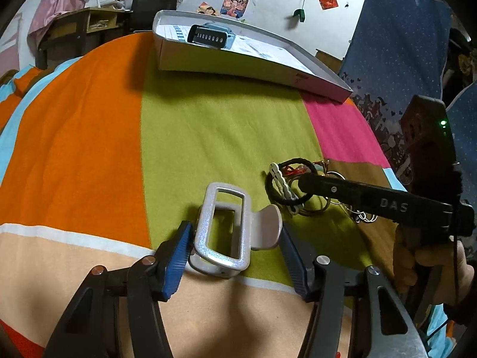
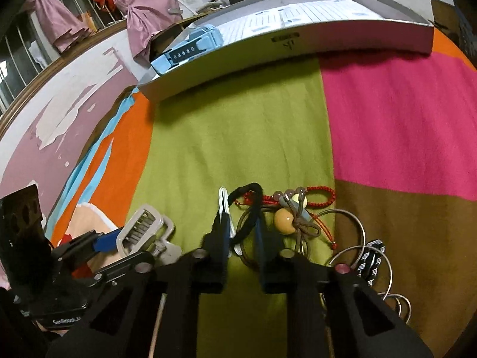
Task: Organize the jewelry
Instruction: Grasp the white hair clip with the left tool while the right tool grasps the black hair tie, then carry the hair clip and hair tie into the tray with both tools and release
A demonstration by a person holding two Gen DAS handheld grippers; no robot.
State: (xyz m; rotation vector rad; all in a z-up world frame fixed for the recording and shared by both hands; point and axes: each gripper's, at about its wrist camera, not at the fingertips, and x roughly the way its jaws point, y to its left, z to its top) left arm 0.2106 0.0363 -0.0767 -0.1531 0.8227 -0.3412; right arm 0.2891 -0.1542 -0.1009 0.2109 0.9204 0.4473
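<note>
Reaching into the jewelry pile (image 2: 298,220) on the bed's green stripe, your right hand-held gripper (image 2: 241,232) has its fingers a little apart, straddling the black hair tie (image 2: 247,191) and the white scalloped clip (image 2: 223,200); I cannot tell whether they pinch yet. Your left hand-held gripper (image 1: 235,250) stands wide, the silver claw clip (image 1: 226,232) between its pads, the left pad touching, the right one clear. The clip's long axis runs away from you, toward the grey box (image 1: 238,68) at the bed's far edge, where a blue clip (image 1: 208,35) already lies. Both loads go straight forward; the left sits nearer the box's near wall.
</note>
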